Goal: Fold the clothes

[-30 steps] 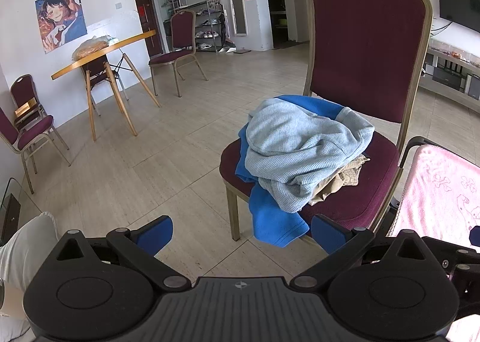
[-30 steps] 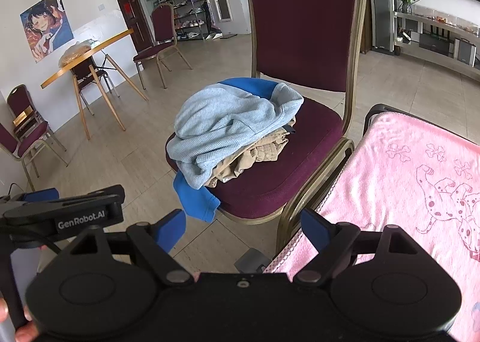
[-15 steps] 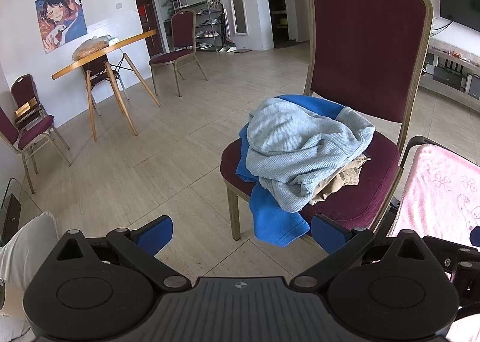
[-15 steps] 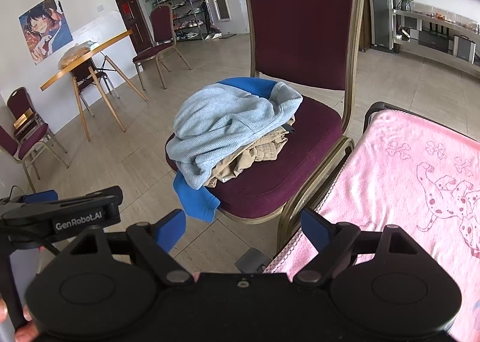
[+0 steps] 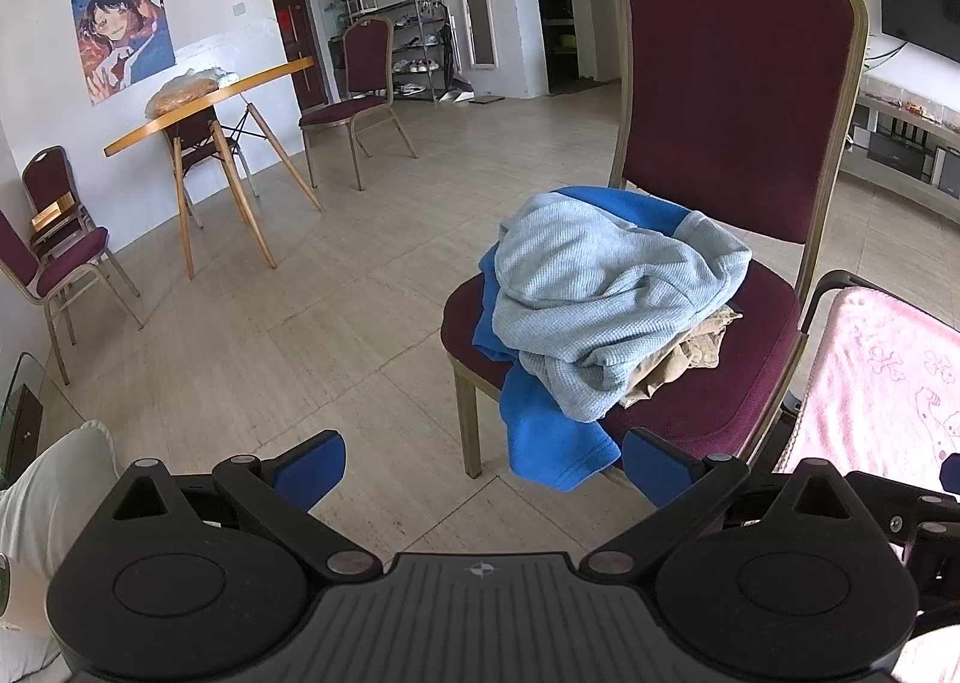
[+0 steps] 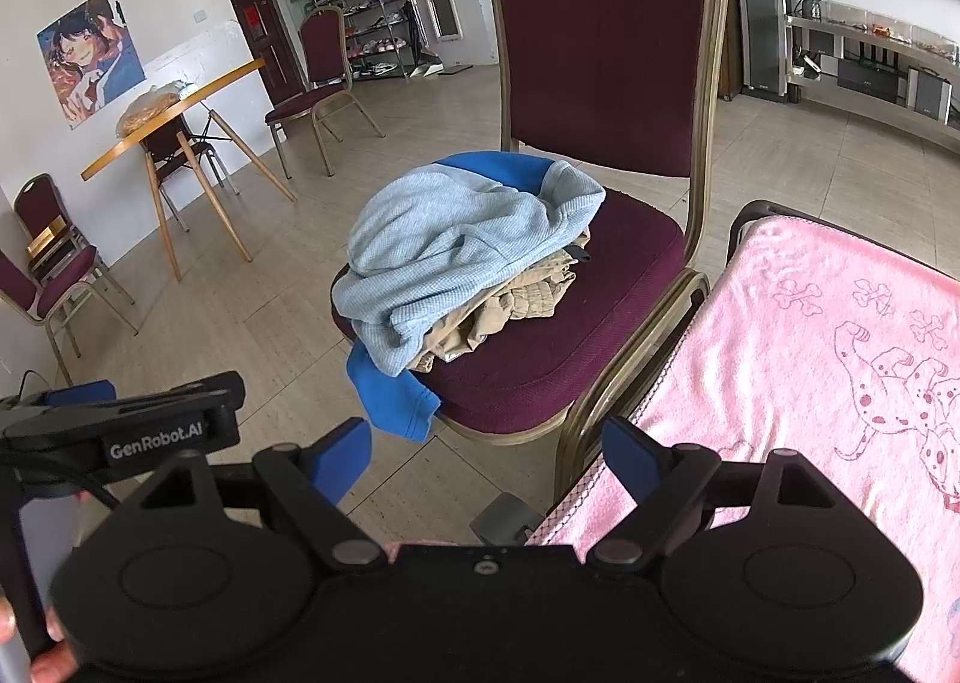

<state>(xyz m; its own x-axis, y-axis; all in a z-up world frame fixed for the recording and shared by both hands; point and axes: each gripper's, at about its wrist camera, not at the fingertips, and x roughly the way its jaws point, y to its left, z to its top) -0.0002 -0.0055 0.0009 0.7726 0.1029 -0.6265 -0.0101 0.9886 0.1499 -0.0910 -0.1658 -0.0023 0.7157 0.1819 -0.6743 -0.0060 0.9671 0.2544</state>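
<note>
Left gripper (image 5: pixel 483 458): blue fingers spread wide, nothing between them, pointed down over bare floor tiles (image 5: pixel 288 335). Right gripper (image 6: pixel 486 458): fingers likewise wide apart and empty. Clothes pile (image 5: pixel 606 305) sits ahead of both grippers on the seat of a maroon chair (image 5: pixel 738 101), apart from either set of fingers. From the left gripper the pile lies ahead and slightly to the right; from the right gripper it lies ahead and slightly to the left (image 6: pixel 462 251). Pile make-up: pale grey-blue knit top (image 6: pixel 456 239) crumpled uppermost, bright blue garment (image 6: pixel 390 392) beneath it with one end hanging over the front edge of the seat, beige garment (image 6: pixel 510 302) bunched under the knit on the side nearer the right gripper. Nothing folded. Pink towel with dog and bone print (image 6: pixel 840 359) covers a flat surface just right of the right gripper's right finger and touches the chair's frame side. Left gripper body is visible at the left of the right wrist view. Wooden table (image 5: pixel 210 101) stands far ahead-left.
</note>
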